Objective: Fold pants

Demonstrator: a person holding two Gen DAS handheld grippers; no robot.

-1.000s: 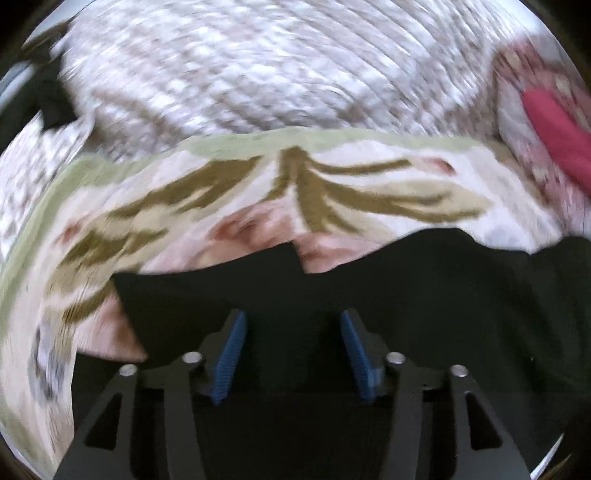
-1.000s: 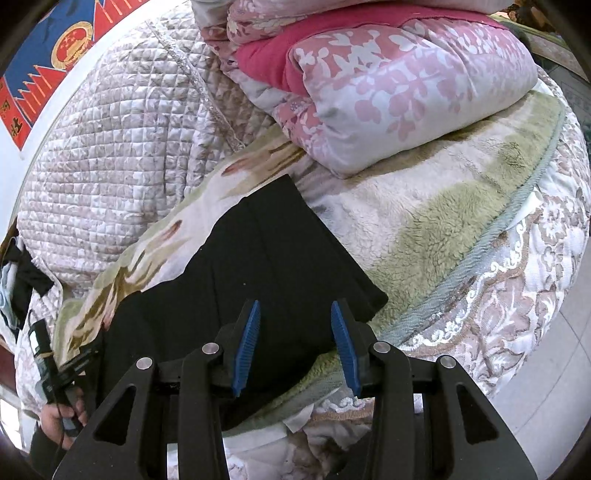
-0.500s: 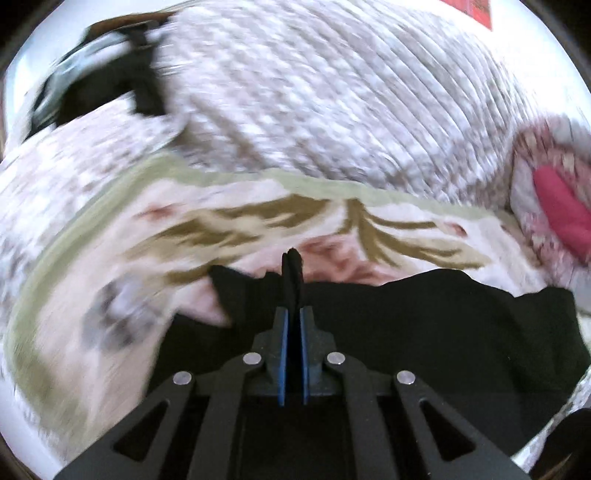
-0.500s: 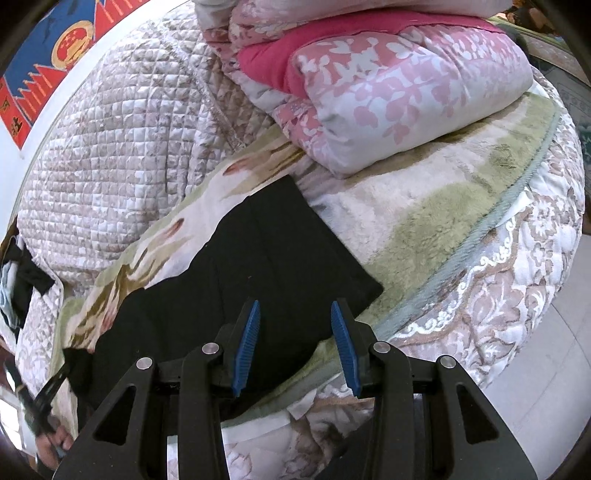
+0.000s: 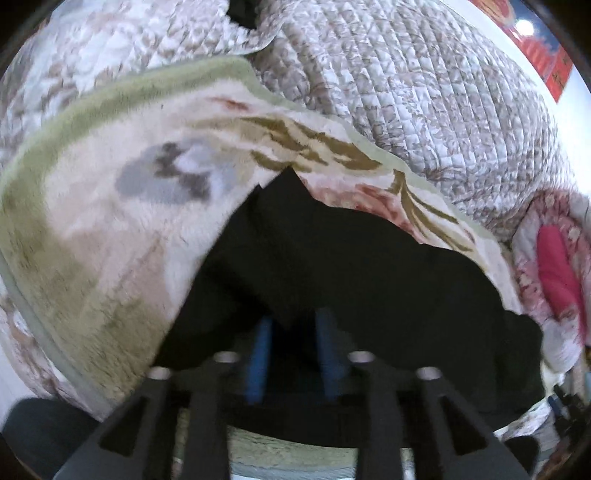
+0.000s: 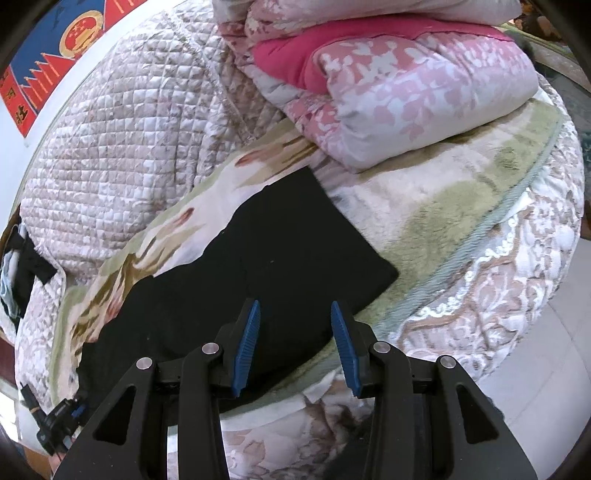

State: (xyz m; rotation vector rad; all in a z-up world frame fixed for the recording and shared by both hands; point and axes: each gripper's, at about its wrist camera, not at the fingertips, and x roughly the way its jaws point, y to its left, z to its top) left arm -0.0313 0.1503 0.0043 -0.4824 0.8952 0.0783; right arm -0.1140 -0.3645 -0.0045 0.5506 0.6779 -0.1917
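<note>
Left wrist view: left gripper (image 5: 293, 328) over black pants (image 5: 369, 266) on floral blanket (image 5: 110, 221); jaws opening, dark fabric fold between blue pads, grip unclear. Right wrist view: right gripper (image 6: 295, 332) partly open, holding nothing, above pants' near edge; pink quilt (image 6: 406, 92) stacked behind.

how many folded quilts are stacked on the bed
3, from what shows: a pink flowered quilt at the front, a darker pink one tucked into it, and a pale one on top. More may lie hidden behind.
</note>
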